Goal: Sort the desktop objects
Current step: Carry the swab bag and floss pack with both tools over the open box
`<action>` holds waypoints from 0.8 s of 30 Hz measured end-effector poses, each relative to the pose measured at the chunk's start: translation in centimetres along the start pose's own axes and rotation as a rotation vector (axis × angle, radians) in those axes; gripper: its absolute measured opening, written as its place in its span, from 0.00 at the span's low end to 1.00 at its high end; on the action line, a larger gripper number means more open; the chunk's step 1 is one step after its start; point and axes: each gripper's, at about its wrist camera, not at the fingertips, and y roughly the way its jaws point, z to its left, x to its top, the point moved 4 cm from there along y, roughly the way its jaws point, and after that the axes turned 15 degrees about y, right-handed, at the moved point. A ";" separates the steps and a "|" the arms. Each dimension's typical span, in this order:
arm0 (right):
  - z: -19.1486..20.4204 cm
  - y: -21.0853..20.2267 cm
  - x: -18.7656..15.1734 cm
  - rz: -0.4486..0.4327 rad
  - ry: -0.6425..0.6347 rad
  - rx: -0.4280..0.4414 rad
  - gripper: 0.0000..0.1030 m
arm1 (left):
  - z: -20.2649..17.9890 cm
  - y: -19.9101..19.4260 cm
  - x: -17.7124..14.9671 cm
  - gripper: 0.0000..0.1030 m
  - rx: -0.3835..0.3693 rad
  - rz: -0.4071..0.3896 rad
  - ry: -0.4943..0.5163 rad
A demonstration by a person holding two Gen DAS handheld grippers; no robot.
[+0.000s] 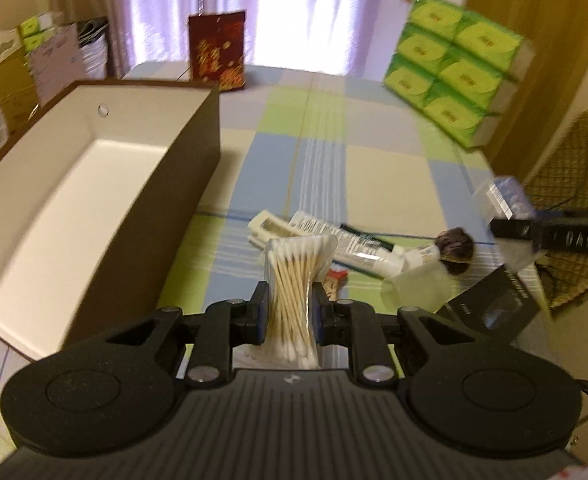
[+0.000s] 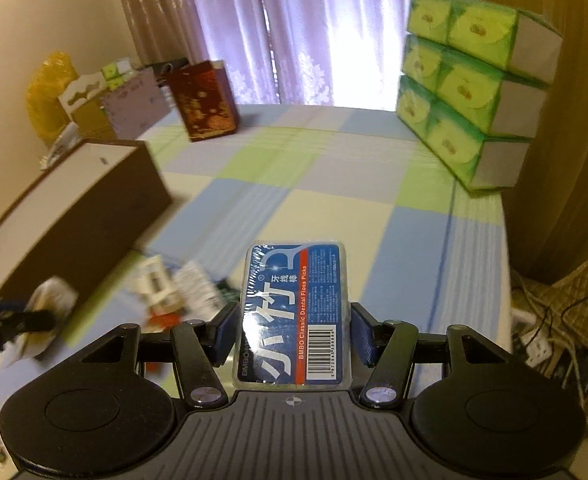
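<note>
Your two wrist views both look down close over the bench point(image 1: 373, 168) toward the curtains point(image 2: 294, 20) at 12 o'clock, sharing the brown box point(image 1: 190, 184) at 9 o'clock.

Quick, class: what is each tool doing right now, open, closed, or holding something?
Left tool: closed on the cotton swabs.
Right tool: closed on the floss picks.

glossy plastic floss box point(image 2: 292, 316), matt cardboard box point(image 1: 198, 152)
</note>
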 end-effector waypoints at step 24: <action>22.5 1.5 -2.8 0.013 -0.085 0.186 0.54 | 15.7 -7.2 -0.6 0.16 0.004 -0.130 -0.007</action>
